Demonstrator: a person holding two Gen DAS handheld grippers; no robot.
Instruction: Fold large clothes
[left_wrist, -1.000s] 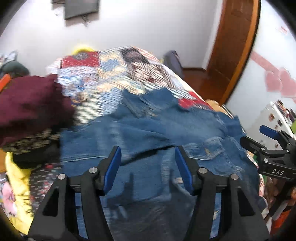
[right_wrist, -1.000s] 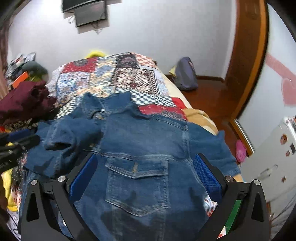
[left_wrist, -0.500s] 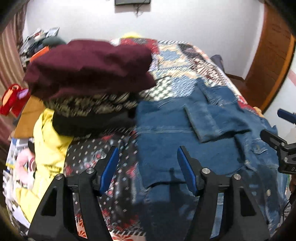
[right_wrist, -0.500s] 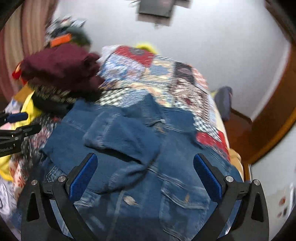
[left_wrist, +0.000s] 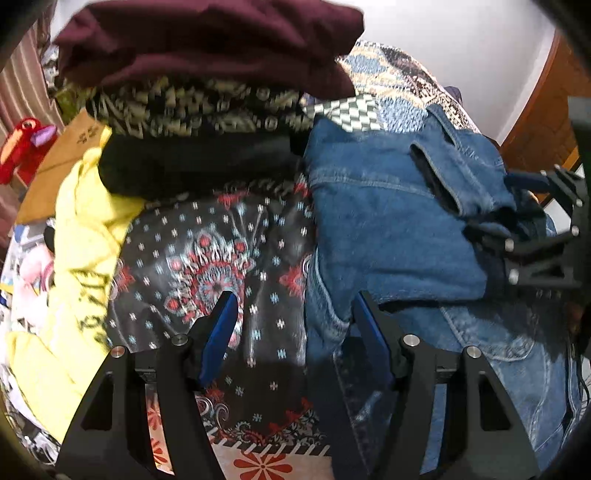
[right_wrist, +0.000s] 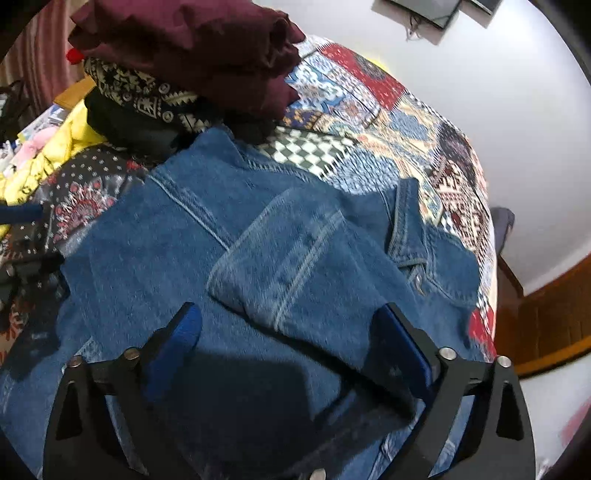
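So far: denim jacket (right_wrist: 155, 266) on bed (right_wrist: 369, 122), one sleeve (right_wrist: 295, 254) folded in. My right jaws closing, nothing between; left jaws open, empty. Rest unfolded.

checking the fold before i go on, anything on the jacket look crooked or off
Yes: the folded-in sleeve lies diagonally across the denim jacket, not square to its seams, and the collar beside it stands up rumpled. No damage visible.
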